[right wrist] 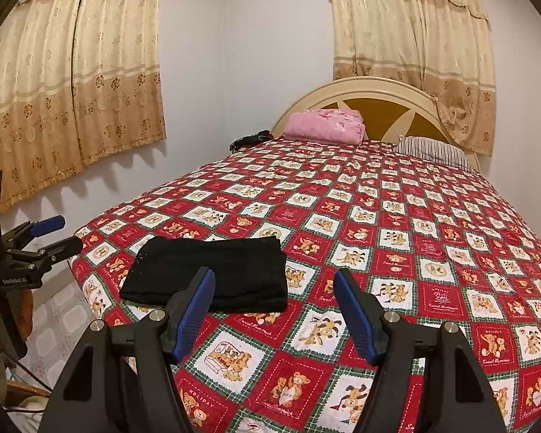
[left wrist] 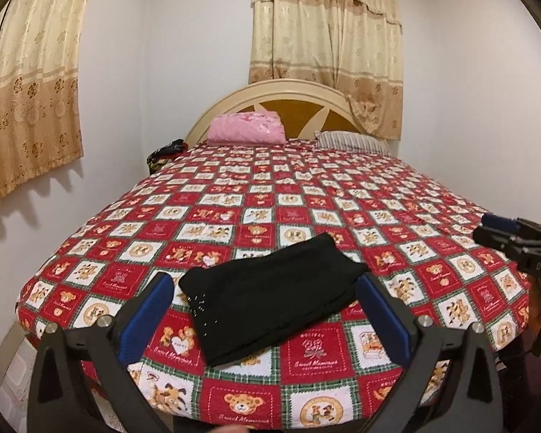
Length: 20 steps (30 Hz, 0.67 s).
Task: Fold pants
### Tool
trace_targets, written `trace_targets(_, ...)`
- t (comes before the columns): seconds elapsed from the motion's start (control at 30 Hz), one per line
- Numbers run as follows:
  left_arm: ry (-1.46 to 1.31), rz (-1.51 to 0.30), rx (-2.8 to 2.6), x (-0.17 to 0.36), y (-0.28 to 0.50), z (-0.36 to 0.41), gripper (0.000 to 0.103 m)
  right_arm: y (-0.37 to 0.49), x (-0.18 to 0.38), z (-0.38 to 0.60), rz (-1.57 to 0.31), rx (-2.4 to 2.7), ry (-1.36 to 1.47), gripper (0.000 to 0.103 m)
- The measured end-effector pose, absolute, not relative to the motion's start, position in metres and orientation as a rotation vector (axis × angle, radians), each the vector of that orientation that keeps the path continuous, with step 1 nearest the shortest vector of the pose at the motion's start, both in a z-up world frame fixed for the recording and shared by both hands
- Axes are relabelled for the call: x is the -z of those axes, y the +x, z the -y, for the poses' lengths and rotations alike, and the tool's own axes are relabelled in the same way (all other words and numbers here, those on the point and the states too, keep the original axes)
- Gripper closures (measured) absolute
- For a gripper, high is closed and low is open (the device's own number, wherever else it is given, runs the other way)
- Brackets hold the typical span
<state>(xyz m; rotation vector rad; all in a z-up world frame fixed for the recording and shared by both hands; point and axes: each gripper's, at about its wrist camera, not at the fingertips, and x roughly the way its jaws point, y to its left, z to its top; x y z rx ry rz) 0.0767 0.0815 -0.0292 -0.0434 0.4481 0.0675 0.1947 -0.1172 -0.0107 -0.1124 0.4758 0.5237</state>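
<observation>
Blue-padded fingers of the left gripper point(left wrist: 265, 315) are seen spread wide, with nothing pinched; the right gripper point(right wrist: 274, 312) is likewise held spread and empty. Black pants point(left wrist: 270, 297) are laid as a compact folded rectangle near the foot edge of the bed point(left wrist: 90, 249), toward its left corner, on the teddy-bear bedspread point(right wrist: 396, 252). If a pad were dragged across the top layer, the fold could be pulled askew or the bundle nudged off the edge. Edges are seen roughly aligned, the surface flat, with faint pale specks near one corner.
</observation>
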Motion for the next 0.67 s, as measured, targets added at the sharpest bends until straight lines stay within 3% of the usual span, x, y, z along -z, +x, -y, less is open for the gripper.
trace_targets(0.67, -0.030, -0.425, -0.081, 0.0350, 0.0846, -0.0860, 0.000, 0.1937, 0.0153, 0.1142, -0.478, -0.534, -0.126, 0.033)
